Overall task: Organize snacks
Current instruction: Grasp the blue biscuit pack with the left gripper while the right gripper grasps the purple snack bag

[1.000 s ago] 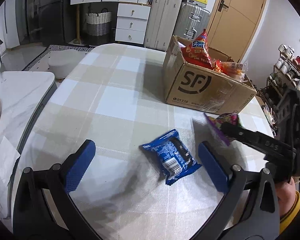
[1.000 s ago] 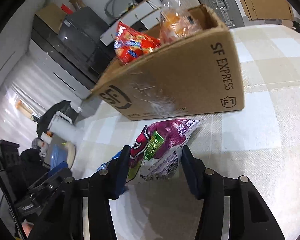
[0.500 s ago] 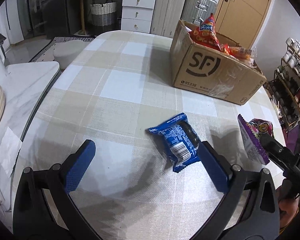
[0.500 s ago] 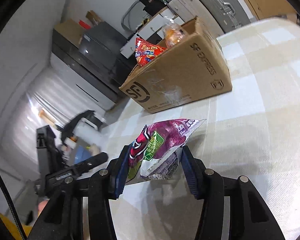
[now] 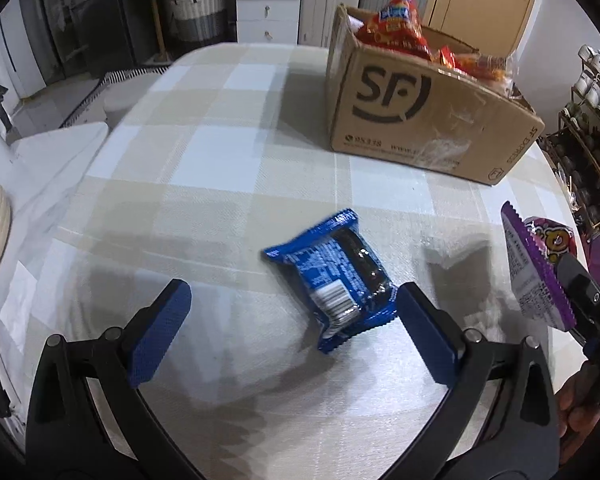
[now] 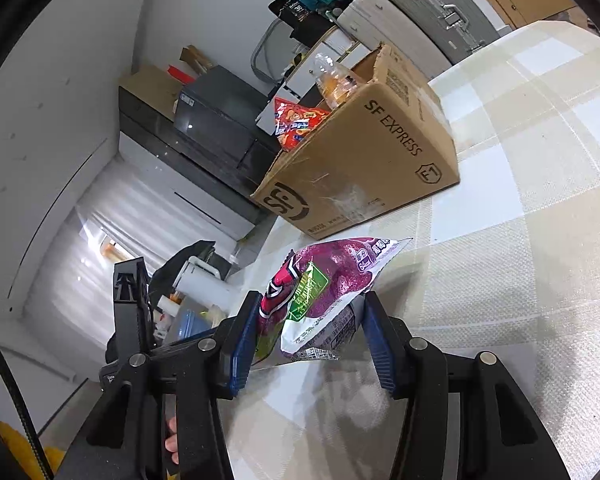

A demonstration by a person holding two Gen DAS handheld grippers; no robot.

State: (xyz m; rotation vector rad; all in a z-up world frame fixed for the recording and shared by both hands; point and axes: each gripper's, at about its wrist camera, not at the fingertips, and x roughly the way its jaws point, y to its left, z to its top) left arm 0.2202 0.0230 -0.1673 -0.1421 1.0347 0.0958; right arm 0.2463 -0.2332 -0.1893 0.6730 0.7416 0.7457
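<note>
meanwhile, the left gripper (image 5: 292, 332) is held wide open, its jaws spread, with the blue snack packet (image 5: 334, 276) lying on the checked table (image 5: 204, 200) by the right pad. at three o'clock the right gripper (image 6: 312, 334) is clamped on the purple snack bag (image 6: 324, 280), best lifted over the cardboard box (image 5: 424, 120) rim at one o'clock, clearing the red bag (image 5: 396, 24) already inside.

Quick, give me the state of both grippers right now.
Left gripper: open, holding nothing, blue snack pack lies between its fingers.
Right gripper: closed on the purple snack bag.
</note>
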